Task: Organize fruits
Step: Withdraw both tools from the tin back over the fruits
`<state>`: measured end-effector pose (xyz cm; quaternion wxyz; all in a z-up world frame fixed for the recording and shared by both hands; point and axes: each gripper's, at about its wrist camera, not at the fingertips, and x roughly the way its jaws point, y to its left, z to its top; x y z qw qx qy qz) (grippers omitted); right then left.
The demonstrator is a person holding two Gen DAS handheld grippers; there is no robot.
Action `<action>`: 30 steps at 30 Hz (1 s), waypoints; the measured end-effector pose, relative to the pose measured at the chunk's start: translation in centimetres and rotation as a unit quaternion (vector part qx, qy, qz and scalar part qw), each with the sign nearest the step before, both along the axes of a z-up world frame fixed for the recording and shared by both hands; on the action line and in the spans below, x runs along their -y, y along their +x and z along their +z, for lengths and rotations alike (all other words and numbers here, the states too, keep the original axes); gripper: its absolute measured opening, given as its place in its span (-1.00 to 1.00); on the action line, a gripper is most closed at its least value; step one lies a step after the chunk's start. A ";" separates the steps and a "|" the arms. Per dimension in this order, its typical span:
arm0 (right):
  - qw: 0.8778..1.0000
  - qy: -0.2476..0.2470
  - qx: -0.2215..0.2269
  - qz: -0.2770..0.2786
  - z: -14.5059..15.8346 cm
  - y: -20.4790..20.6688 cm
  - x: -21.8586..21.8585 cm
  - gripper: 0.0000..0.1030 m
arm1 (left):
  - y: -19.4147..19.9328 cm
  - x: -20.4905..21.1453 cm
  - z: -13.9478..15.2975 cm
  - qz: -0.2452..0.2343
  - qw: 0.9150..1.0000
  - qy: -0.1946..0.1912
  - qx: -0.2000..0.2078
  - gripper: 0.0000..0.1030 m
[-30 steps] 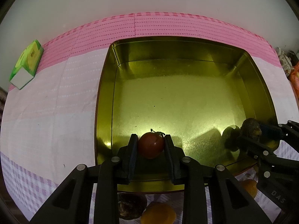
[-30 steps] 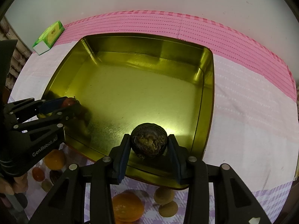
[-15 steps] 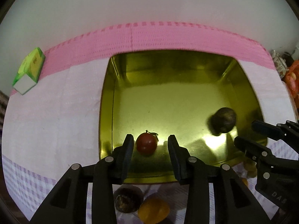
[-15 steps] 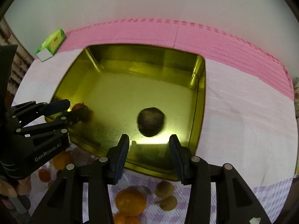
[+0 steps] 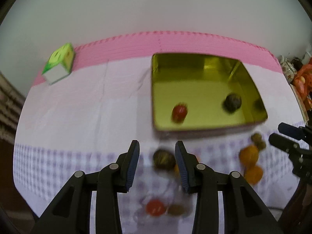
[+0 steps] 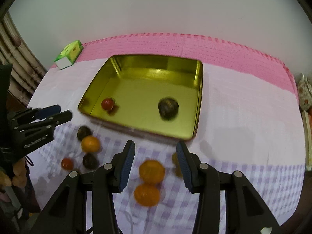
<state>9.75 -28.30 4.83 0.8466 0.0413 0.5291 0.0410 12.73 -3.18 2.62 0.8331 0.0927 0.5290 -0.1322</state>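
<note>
both grippers gape wide and carry nothing: left gripper frames a dark fruit just in front of the gold tin, right gripper frames an orange, likely next picks. red tomato and another dark fruit lie inside the tin.

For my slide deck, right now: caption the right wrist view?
Open right gripper above oranges; gold tray holds a tomato and dark fruit.

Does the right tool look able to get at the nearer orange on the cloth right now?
Probably yes. The right tool is open and empty, the nearer orange lies between its fingers' line, and nothing covers it; a second orange touches it behind.
</note>
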 end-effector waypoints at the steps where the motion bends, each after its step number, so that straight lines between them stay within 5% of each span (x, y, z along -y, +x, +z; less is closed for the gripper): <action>1: 1.000 0.002 -0.003 0.000 -0.3 -0.8 -0.1 -0.18 | -0.8 -0.7 -0.2 0.005 1.000 0.002 -0.003 -0.23; 15: 0.999 0.010 -0.033 -0.008 -3.0 -7.8 -1.3 -0.18 | -9.2 -6.4 -4.2 0.037 0.998 0.005 -0.058 -0.24; 30: 0.997 0.005 -0.073 -0.001 -6.1 -7.1 -2.0 -0.18 | -8.3 -5.8 -5.7 0.030 0.997 0.003 -0.074 -0.24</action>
